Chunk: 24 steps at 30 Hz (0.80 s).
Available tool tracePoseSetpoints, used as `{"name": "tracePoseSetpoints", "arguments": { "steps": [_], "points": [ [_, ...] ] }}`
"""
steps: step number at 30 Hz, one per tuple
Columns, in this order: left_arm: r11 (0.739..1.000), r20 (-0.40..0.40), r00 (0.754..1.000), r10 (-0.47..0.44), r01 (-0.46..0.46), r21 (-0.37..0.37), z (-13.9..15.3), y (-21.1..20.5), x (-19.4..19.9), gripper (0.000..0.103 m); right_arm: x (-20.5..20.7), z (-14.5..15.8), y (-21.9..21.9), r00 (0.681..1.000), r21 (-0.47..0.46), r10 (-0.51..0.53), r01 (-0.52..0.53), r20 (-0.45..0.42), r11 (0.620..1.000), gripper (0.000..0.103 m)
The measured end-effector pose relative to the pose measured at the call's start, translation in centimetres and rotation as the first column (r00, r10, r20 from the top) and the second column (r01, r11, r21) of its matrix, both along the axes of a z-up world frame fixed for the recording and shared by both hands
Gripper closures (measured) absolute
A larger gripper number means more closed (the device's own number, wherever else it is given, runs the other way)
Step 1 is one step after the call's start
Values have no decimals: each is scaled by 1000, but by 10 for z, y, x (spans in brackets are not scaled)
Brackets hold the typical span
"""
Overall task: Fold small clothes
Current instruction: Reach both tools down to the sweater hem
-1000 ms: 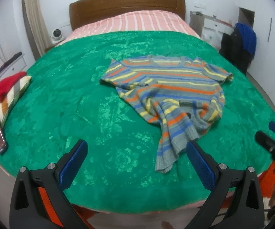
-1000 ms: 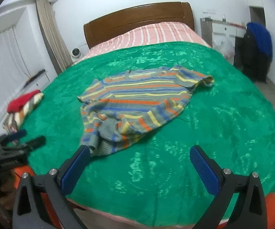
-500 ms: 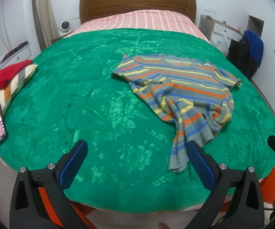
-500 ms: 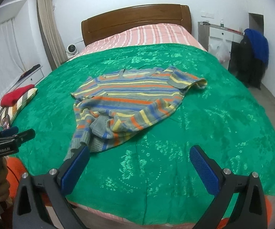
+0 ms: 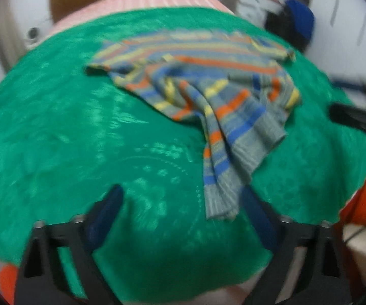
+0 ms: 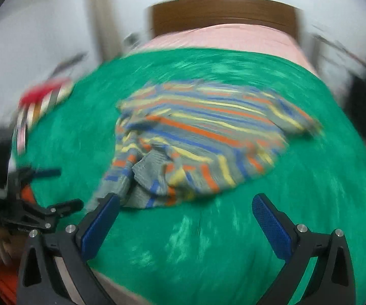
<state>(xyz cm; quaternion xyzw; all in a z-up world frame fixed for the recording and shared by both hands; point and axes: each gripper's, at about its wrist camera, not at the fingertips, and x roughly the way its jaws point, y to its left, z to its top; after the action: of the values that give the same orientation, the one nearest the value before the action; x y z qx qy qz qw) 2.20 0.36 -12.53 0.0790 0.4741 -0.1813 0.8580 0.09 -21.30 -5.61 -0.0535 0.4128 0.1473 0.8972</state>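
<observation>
The striped sweater (image 5: 203,81) lies crumpled on the green bedspread (image 5: 56,132), its body spread toward twelve o'clock and one bunched, ribbed end trailing down toward six o'clock near the bed's near edge. Nothing is folded yet; the step in hand looks like the first reach, to take hold and flatten the garment.

The left gripper (image 5: 180,203) hangs over the bedspread with its jaws closing, yet only bare cloth of the bedspread lies between them; the trailing cuff (image 5: 218,203) sits just beside its right finger, at about three o'clock from the gap. The right gripper (image 6: 185,208) is spread wide and grips nothing, the sweater's bunched hem (image 6: 142,190) just beyond its left finger at eleven o'clock.

To do this well, the person should probably centre each gap over a single edge layer before clamping, avoid pinching the bedspread too, then draw the two ends apart so the knit lies flat
</observation>
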Motion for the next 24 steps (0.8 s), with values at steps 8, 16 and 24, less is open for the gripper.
{"name": "tracePoseSetpoints", "arguments": {
  "steps": [8,16,24],
  "points": [
    [993,9,996,-91,91,-75,11,-2,1,97,79,-33,27,944,-6,278,-284,-176,959,95],
    [991,33,991,-131,129,38,52,63,-53,97,-38,20,-74,979,-7,192,-193,-69,981,96],
    [998,-29,998,-55,56,41,26,93,-64,29,-86,-40,-145,971,6,-75,78,-229,997,40]
  ]
}}
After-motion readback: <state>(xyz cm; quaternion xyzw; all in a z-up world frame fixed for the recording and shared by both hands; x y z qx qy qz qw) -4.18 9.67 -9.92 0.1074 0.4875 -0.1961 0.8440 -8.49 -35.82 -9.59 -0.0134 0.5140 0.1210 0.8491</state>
